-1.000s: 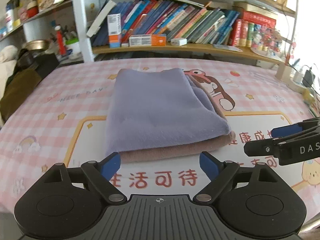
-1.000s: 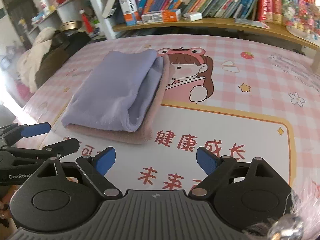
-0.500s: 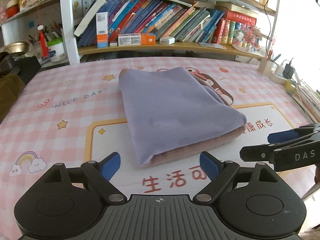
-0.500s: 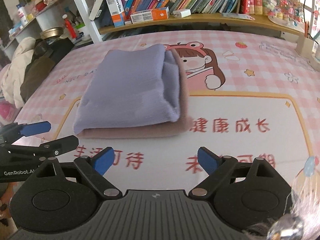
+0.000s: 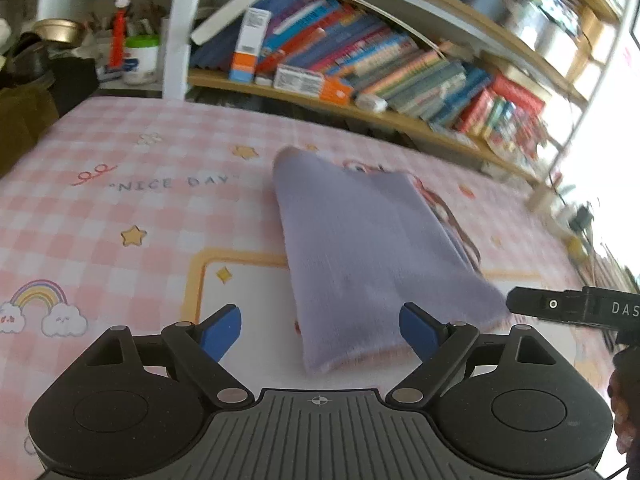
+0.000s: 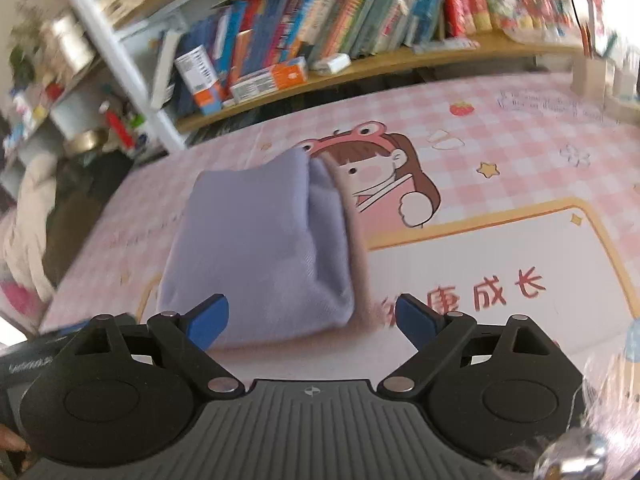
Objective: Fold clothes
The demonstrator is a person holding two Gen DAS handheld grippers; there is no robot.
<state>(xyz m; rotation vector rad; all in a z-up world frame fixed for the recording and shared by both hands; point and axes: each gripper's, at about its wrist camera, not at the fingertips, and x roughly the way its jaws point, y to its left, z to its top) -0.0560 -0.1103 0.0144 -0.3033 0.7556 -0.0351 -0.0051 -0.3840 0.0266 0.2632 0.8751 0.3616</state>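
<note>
A folded lavender garment (image 5: 372,256) lies flat on the pink checked tablecloth (image 5: 120,208), with a pinkish-beige layer showing along its near edge. In the right wrist view the same folded garment (image 6: 256,248) sits just beyond the fingers, its beige under-layer (image 6: 356,248) peeking out on the right side. My left gripper (image 5: 320,330) is open, its blue pads wide apart over the garment's near end, holding nothing. My right gripper (image 6: 308,316) is open too and empty, close to the garment's near edge. The right gripper's black body (image 5: 576,308) juts in from the right of the left wrist view.
Bookshelves packed with books (image 5: 360,64) run along the far side of the table. Dark and pale clothes (image 6: 36,216) pile up at the far left. Jars and a red bottle (image 5: 118,46) stand on a left shelf. A wooden pen holder (image 6: 588,76) stands at the far right.
Both grippers have swung and tilted, so the views are blurred and the garment looks closer. The garment stays folded in place. Both grippers remain open.
</note>
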